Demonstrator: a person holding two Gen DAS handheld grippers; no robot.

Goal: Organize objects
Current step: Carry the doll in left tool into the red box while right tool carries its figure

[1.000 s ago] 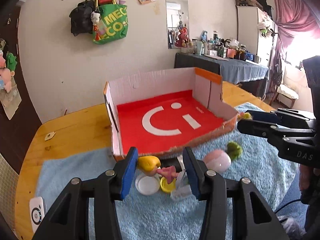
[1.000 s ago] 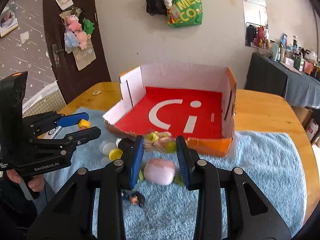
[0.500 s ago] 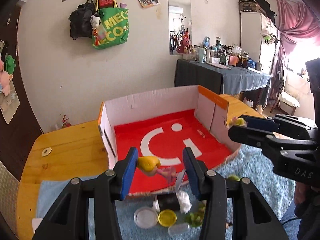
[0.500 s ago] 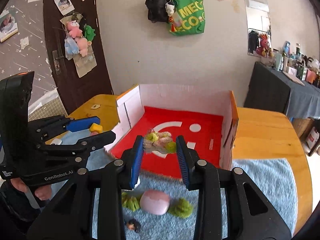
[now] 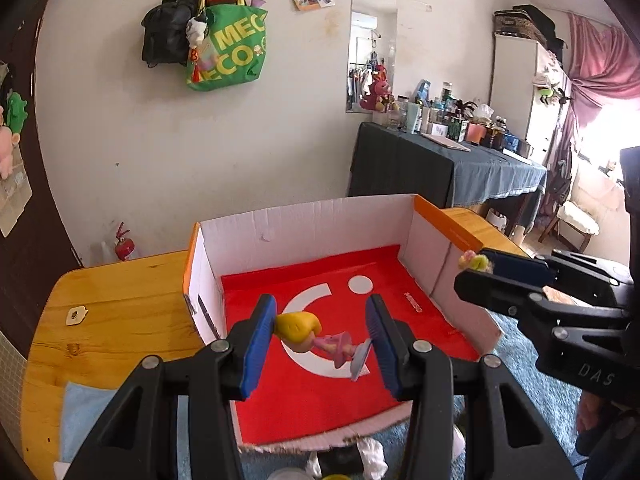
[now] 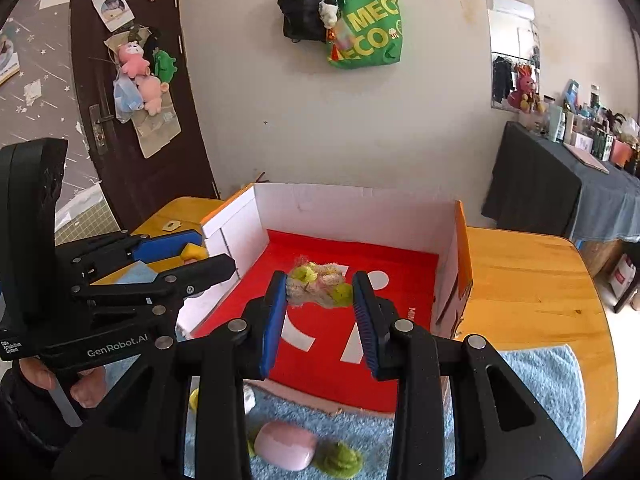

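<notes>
Both grippers hang clamped over the red-floored box (image 5: 432,236) directly beneath them, the left gripper (image 5: 320,340) pinching a yellow-haired figurine (image 5: 316,338) crosswise, the right gripper (image 6: 320,300) squeezing a fuzzy green tuft (image 6: 320,284).

I see a corrugated cardboard box (image 5: 304,216) with a matt red floor, a varnished wooden table (image 5: 116,312), fluffy blue towel (image 6: 540,384), glossy plastic figurine (image 5: 316,338)

Both grippers w/ toys lifted off towel (image 6: 540,380), now over red box (image 5: 304,216)
</notes>
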